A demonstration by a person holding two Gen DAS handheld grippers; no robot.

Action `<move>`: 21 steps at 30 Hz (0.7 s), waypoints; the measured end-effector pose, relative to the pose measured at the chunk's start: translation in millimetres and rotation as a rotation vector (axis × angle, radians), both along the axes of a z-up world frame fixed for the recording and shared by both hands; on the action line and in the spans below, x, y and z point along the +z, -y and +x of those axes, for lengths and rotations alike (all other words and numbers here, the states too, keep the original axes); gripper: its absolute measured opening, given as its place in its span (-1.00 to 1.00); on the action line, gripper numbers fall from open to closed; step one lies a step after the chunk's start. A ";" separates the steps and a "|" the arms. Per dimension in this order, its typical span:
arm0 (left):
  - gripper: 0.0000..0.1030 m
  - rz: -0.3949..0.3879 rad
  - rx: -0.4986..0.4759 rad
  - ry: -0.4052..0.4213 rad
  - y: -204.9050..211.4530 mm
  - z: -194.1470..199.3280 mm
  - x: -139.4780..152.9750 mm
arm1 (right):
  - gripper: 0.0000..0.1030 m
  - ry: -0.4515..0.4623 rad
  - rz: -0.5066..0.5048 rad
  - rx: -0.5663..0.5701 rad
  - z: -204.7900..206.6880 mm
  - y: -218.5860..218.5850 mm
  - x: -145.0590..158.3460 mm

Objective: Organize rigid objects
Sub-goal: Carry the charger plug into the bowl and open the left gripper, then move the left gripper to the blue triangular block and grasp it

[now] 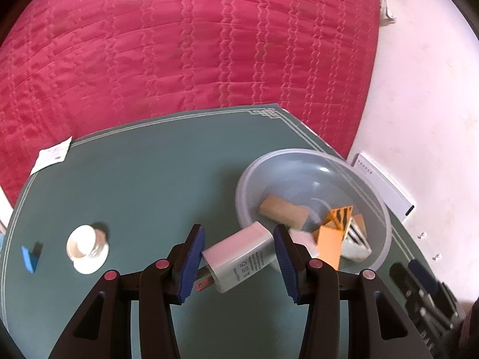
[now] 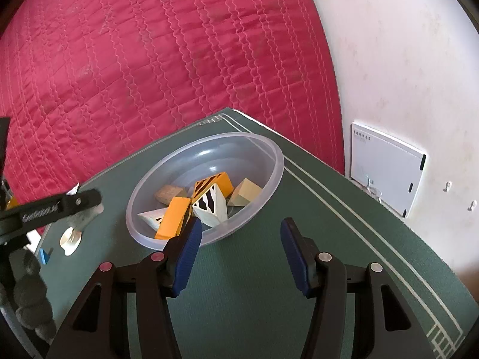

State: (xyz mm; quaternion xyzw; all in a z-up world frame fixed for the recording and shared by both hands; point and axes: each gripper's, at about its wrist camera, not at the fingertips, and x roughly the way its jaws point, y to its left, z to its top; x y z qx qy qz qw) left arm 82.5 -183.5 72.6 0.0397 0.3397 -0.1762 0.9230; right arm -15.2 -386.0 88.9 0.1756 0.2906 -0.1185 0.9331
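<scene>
My left gripper [image 1: 238, 258] is shut on a white plug-in charger [image 1: 242, 254], held tilted with its metal prongs pointing down-left, just left of the clear plastic bowl [image 1: 299, 153]. The bowl [image 2: 271, 146] stands on the green mat [image 2: 269, 284] and holds an orange block [image 2: 173, 218], striped white and orange wedges [image 2: 212, 206], a cork block [image 2: 169, 193] and a tan wedge [image 2: 247, 196]. My right gripper [image 2: 242, 233] stands open over bare mat at the bowl's near rim, with nothing between its fingers.
A white cup-like cap [image 1: 86, 246] and a small blue piece [image 1: 30, 257] lie on the mat's left side, with a paper packet [image 1: 51, 155] at its far left edge. A red quilt [image 1: 194, 45] lies behind. A white flat box [image 2: 386, 167] leans against the wall at right.
</scene>
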 end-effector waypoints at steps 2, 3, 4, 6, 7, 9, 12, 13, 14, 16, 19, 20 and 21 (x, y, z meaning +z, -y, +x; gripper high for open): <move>-0.03 -0.007 -0.016 0.002 6.9 3.5 1.7 | 0.09 -0.005 0.006 -0.001 0.6 0.7 -0.9; -0.03 -0.016 -0.026 0.001 10.6 5.8 2.9 | 0.09 -0.007 0.009 -0.001 0.9 1.0 -1.1; -0.03 -0.023 -0.033 0.000 14.2 7.9 4.0 | 0.09 -0.010 0.011 -0.001 1.2 1.1 -1.5; -0.03 -0.040 -0.044 -0.003 21.1 13.1 6.6 | 0.09 -0.013 0.015 -0.001 1.5 2.2 -2.2; -0.02 -0.048 -0.048 -0.003 23.7 15.1 7.7 | 0.09 -0.015 0.016 0.000 1.5 2.2 -2.4; 0.13 -0.069 -0.054 -0.006 28.8 19.4 9.5 | 0.09 -0.017 0.016 0.000 1.4 2.4 -2.7; 0.55 -0.095 -0.051 0.006 30.7 22.1 11.1 | 0.09 -0.016 0.013 0.003 2.4 2.3 -2.4; 0.55 -0.096 -0.052 0.013 29.6 22.2 11.3 | 0.09 -0.015 0.012 0.004 2.4 2.3 -2.4; 0.56 -0.093 -0.052 0.013 28.0 22.3 10.4 | 0.09 -0.014 0.011 0.005 2.5 2.5 -2.6; 0.57 -0.088 -0.037 0.003 24.2 24.0 7.2 | 0.09 -0.017 0.015 0.006 3.3 3.3 -3.6; 0.57 -0.070 -0.006 -0.010 16.4 26.1 0.9 | 0.09 -0.020 0.019 0.006 3.5 3.2 -3.9; 0.57 -0.059 0.005 -0.008 13.8 26.0 -0.8 | 0.09 -0.019 0.018 0.006 2.9 3.1 -3.7; 0.57 -0.045 0.016 -0.004 11.5 25.4 -2.3 | 0.09 -0.019 0.018 0.007 3.0 3.1 -3.6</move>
